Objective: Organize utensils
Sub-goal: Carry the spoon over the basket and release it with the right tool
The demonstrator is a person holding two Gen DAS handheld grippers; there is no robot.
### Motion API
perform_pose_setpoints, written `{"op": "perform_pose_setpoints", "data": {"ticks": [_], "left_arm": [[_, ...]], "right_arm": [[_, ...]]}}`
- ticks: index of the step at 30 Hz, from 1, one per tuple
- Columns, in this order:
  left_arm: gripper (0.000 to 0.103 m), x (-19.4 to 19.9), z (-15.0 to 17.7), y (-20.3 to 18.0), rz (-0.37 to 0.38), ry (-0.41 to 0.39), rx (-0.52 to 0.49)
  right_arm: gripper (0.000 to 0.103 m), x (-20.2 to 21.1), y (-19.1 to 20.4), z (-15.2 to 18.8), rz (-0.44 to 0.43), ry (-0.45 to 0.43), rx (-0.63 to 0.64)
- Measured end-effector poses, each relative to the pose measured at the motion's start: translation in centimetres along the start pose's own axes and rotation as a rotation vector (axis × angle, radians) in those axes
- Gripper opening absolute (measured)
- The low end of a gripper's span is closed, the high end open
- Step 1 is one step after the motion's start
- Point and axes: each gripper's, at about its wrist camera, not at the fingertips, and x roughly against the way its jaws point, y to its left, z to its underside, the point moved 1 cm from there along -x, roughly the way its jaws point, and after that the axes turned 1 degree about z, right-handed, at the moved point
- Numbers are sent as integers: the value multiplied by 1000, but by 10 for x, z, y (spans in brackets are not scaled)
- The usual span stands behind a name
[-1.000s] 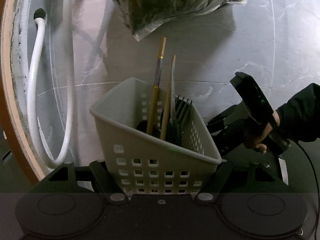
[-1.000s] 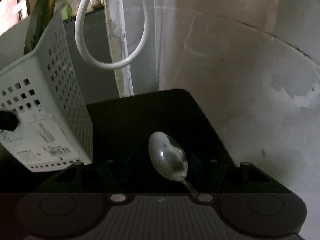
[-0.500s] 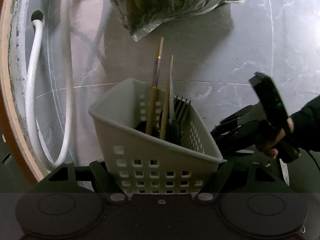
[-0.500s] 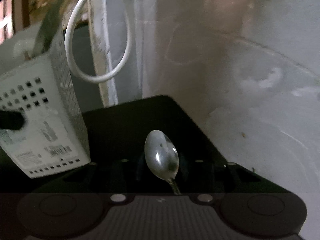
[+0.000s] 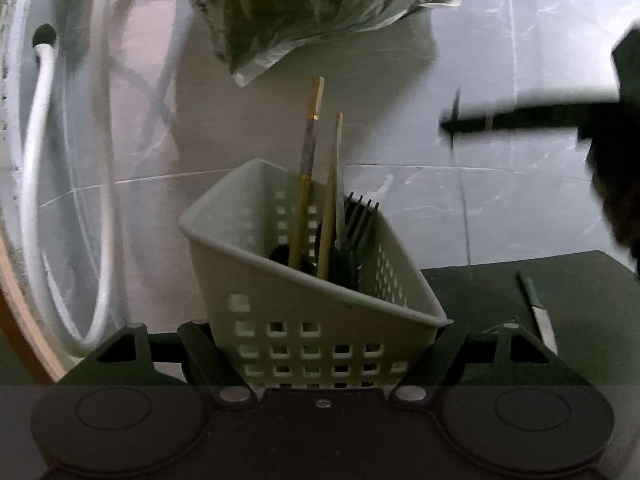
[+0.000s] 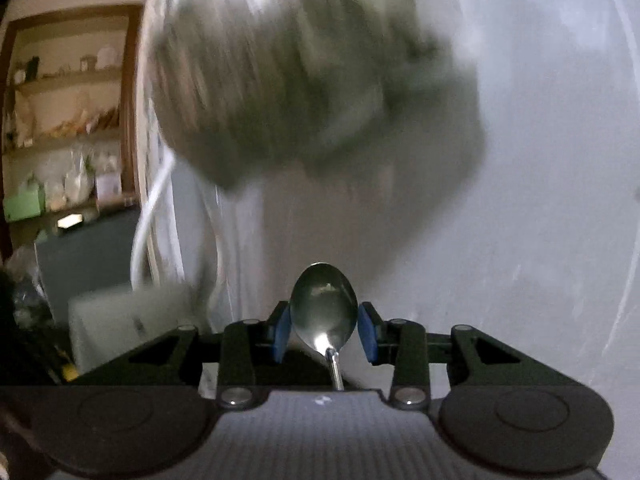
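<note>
Left hand-held gripper (image 5: 320,360) clamps basket (image 5: 316,320); right hand-held gripper (image 6: 323,334), gripping spoon (image 6: 323,308), should lower it handle-first, clear of forks (image 5: 358,220).

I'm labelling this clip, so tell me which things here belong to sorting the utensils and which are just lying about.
Part of the job:
- white basket, gripped by left tongs
- chopsticks and fork standing inside it
- spoon in right tongs
- utensil lying on the dark mat

Lying about:
- bag of greens
- white hose
</note>
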Motion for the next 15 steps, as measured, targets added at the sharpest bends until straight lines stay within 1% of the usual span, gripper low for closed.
{"op": "perform_pose_setpoints", "data": {"ticks": [3,5,9,12,15], "left_arm": [[78,-2,0,-4,36,-2,-4],[78,-4,-1,-7,55,-5,-3],[79,-9,-2,-10,90,-4,3],[79,-12,-2,-11,108,-4,3],[79,-14,-3,-12,114,-1,-5]], "right_arm": [[40,18,20,-27,7,-36,51],[40,28,29,-46,-13,-52,54],[40,38,52,-71,-36,-44,55],[40,32,70,-78,-45,-32,49],[40,27,79,-69,-43,-26,18]]}}
